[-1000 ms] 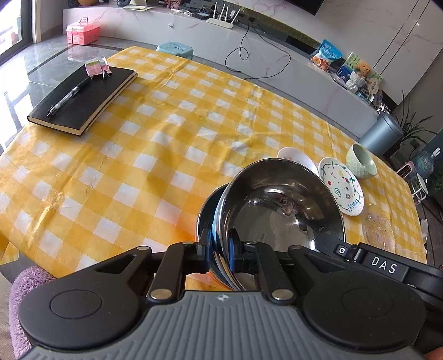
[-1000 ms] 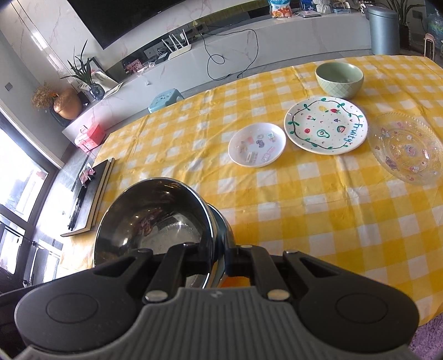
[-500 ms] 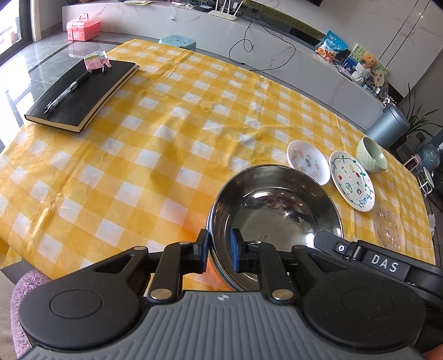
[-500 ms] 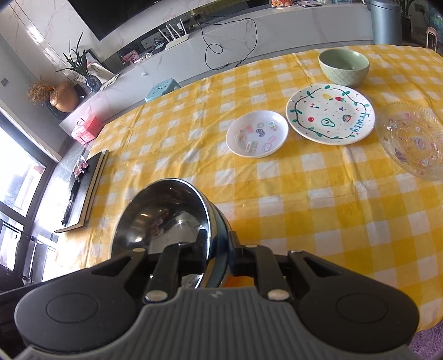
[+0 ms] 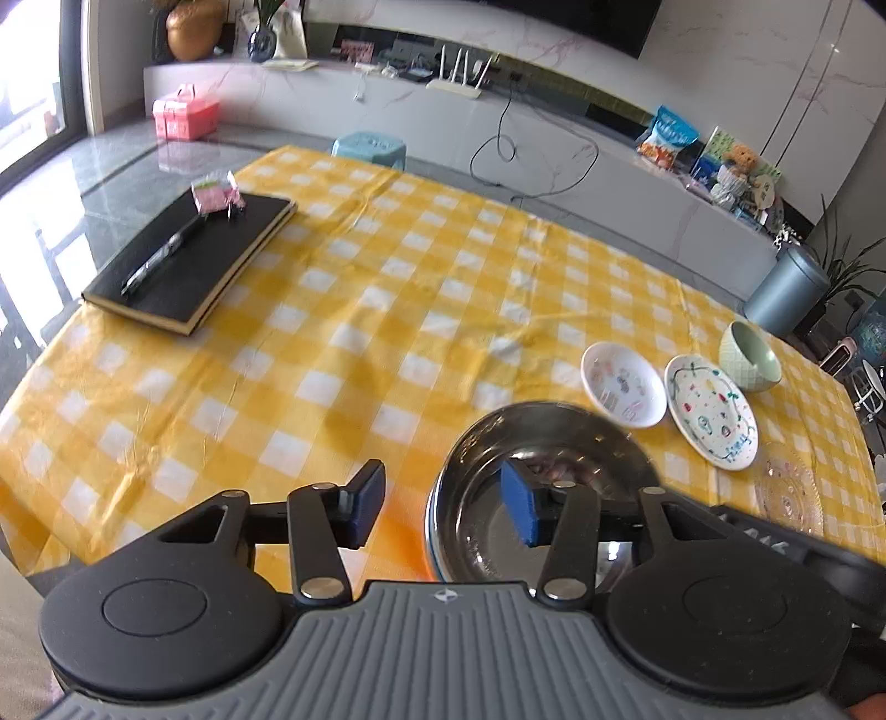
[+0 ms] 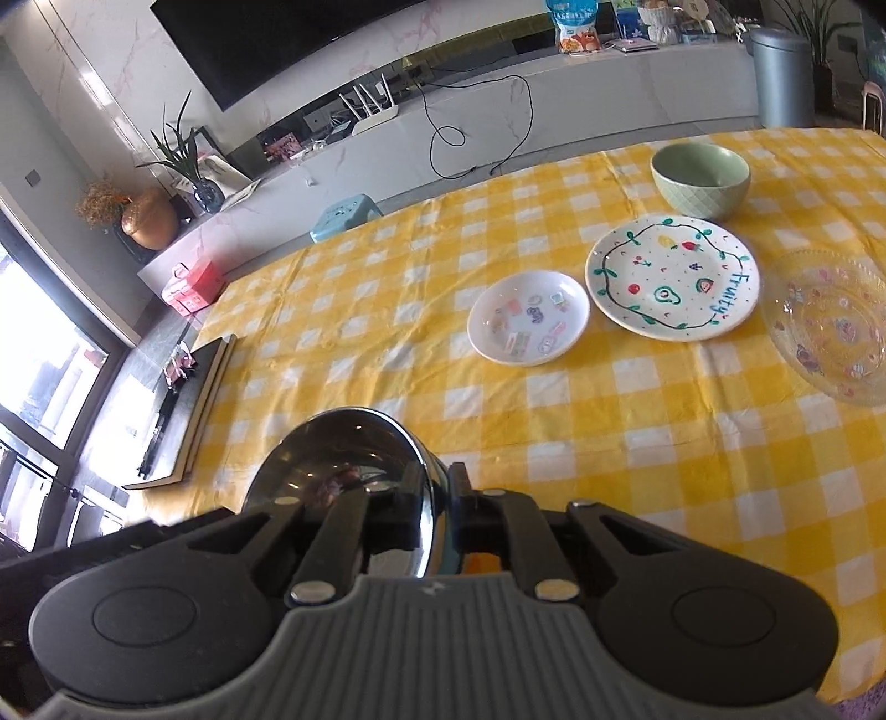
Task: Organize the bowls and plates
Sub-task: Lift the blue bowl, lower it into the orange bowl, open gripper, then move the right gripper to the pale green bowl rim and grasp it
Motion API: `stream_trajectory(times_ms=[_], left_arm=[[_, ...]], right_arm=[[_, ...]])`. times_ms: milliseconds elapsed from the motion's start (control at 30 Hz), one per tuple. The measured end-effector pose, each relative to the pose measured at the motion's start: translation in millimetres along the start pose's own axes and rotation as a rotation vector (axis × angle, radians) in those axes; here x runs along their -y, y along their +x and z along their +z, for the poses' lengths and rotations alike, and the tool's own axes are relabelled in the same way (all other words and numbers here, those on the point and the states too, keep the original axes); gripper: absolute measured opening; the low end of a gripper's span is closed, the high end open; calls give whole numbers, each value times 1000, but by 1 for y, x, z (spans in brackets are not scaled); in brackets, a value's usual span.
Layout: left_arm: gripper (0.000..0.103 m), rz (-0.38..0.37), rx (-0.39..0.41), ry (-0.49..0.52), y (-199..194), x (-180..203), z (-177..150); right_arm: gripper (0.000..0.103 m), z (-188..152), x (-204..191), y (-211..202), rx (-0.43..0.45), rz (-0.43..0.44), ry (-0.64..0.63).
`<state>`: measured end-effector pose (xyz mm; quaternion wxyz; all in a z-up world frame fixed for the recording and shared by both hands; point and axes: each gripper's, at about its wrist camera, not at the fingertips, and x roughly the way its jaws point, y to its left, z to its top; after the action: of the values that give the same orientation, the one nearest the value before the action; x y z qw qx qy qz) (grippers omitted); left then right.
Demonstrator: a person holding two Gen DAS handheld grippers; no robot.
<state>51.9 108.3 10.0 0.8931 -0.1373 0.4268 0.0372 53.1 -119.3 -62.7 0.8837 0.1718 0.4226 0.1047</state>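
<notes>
Left wrist view: left gripper [image 5: 446, 498] opening, its blue pads straddling the steel bowl [image 5: 545, 443] rim without touching. Right wrist view: right gripper [image 6: 437, 512] clenched on that bowl's rim, sticker plate [image 6: 529, 317] ahead on the worktop [image 6: 637, 443]

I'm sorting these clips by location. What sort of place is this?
Most likely a home living and dining room: a table under a yellow checked tablecloth, a wall-mounted television above a long marble-look media console, and a wifi router on that console.
</notes>
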Motion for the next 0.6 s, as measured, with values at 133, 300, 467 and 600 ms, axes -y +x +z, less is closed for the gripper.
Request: stream_trajectory(times_ms=[133, 300, 467, 600], left_arm=[[57, -4, 29, 24, -8, 10, 2], [57, -34, 63, 67, -15, 30, 4], [57, -88, 78, 108, -14, 58, 8], [57, -147, 76, 149, -5, 87, 11]], right_arm=[[4, -2, 8, 8, -19, 3, 19], [12, 3, 17, -5, 22, 51, 50], [29, 16, 37, -30, 120, 46, 78], [41, 26, 61, -47, 203, -22, 74]])
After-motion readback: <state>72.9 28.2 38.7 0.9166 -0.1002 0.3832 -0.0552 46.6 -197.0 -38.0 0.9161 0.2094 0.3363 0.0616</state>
